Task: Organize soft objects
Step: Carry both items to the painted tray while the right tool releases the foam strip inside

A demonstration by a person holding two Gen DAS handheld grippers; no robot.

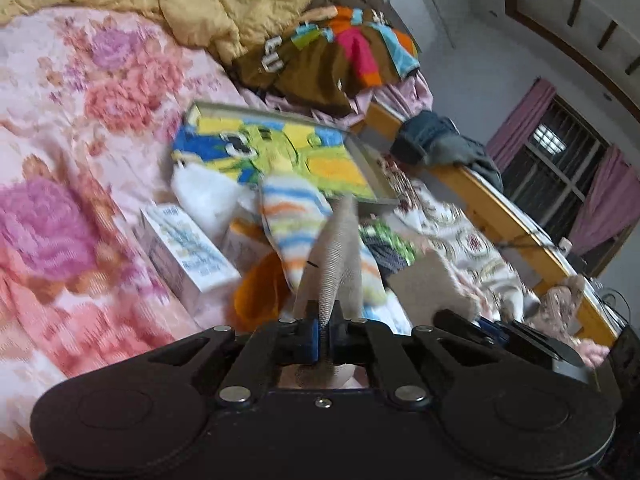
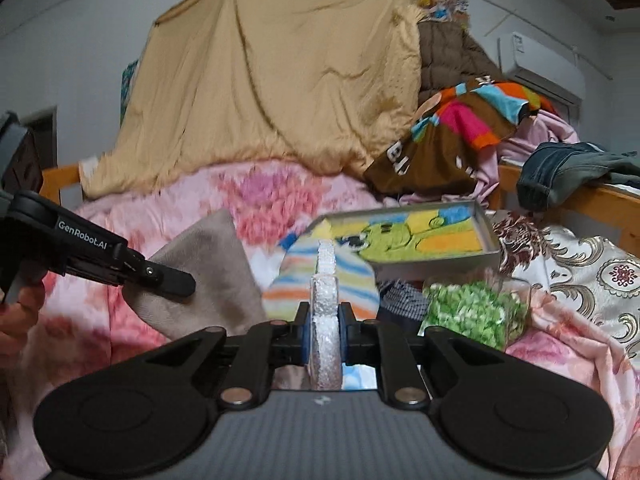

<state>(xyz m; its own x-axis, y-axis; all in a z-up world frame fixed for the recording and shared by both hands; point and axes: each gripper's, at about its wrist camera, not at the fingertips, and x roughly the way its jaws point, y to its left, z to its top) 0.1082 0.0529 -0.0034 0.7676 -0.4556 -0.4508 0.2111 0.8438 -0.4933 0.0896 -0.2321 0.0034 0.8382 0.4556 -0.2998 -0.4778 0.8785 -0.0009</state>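
On the pink floral bed, my left gripper (image 1: pixel 326 332) is shut on a beige ribbed cloth (image 1: pixel 340 248) that stands up between its pads. In the right wrist view the left gripper (image 2: pixel 172 280) holds that beige cloth (image 2: pixel 208 272) at the left. My right gripper (image 2: pixel 324 332) is shut on a white fluffy piece (image 2: pixel 325 312) seen edge-on. A striped cloth (image 2: pixel 352 280) with orange, blue and yellow bands lies right behind it; I cannot tell if they are one piece. The striped cloth (image 1: pixel 296 224) also shows ahead of the left gripper.
A metal tray (image 2: pixel 488 236) holds a yellow, green and blue towel. A clear tub of green bits (image 2: pixel 476 312) sits to the right, a white box (image 1: pixel 188 252) to the left. A yellow quilt (image 2: pixel 280 80), piled clothes and jeans (image 2: pixel 568 168) line the wooden bed rail (image 1: pixel 500 208).
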